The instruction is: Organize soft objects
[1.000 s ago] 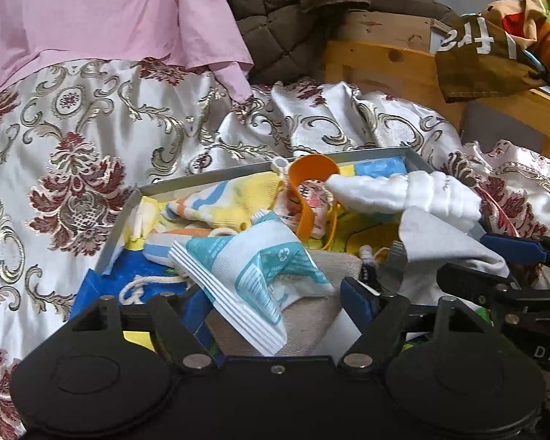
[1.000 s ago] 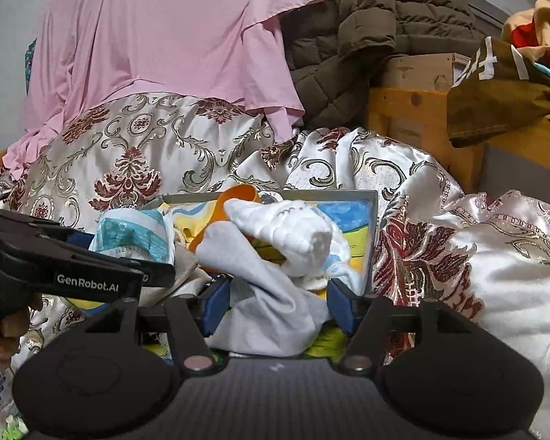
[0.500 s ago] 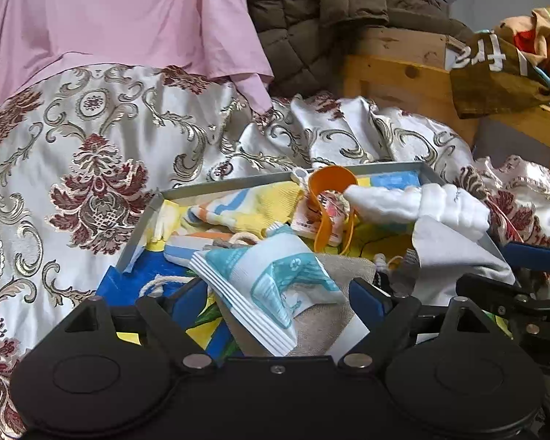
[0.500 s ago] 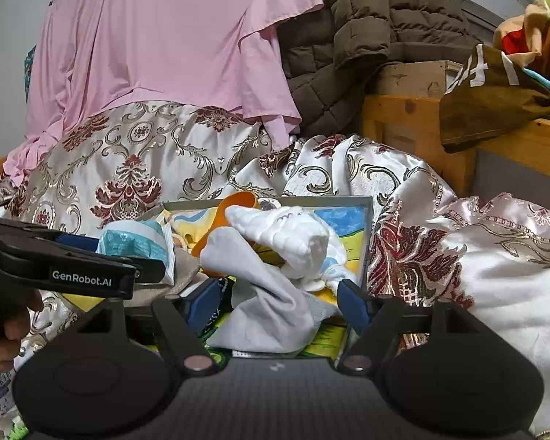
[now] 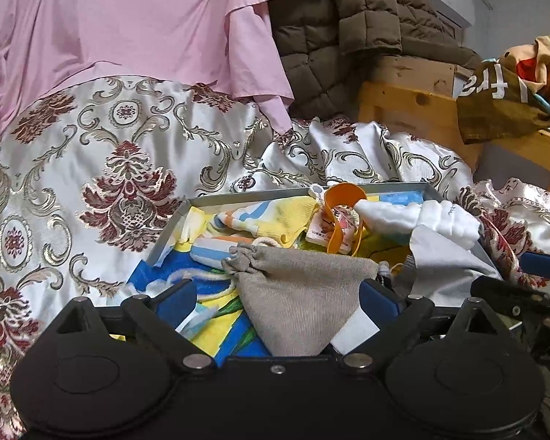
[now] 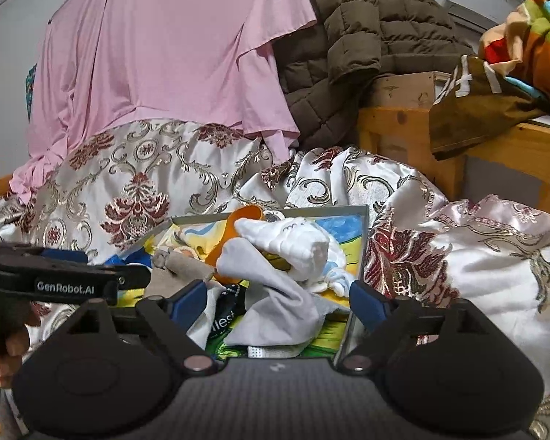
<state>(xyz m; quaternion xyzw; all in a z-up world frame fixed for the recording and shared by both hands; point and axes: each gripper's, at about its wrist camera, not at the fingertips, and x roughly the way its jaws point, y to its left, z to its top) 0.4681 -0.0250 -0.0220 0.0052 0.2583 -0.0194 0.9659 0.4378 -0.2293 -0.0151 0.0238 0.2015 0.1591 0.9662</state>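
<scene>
Beige drawstring pouch (image 5: 300, 293) of coarse woven cloth, gathered and puckered at its far-left neck, cream cord trailing off to the left, lying in the near part of a shallow grey tray (image 5: 260, 195) lined with a bright blue-and-yellow print. Sits between the blue pads of the left gripper (image 5: 277, 299), jaws spread wide, right pad close beside the pouch's right edge, left pad well apart from it; nothing clamped. Beyond the pouch, a yellow-and-blue striped cloth (image 5: 271, 216), an orange plastic scoop (image 5: 339, 220) standing on edge, and a white rolled towel (image 5: 421, 216) stretching toward the tray's right side. Pale grey cloth (image 6: 275, 293) crumpled in the tray's near right corner, draped under the white rolled towel and over a black label with white letters. Lies between the blue pads of the right gripper (image 6: 277, 299), jaws also wide apart, neither pad touching it. Tray resting on a silver satin bedspread (image 5: 91, 168) with maroon and gold scrollwork. Far behind, a pink garment (image 6: 165, 55) and a brown quilted jacket (image 6: 348, 36) hanging over it; wooden frame (image 6: 396, 132) at far right.
</scene>
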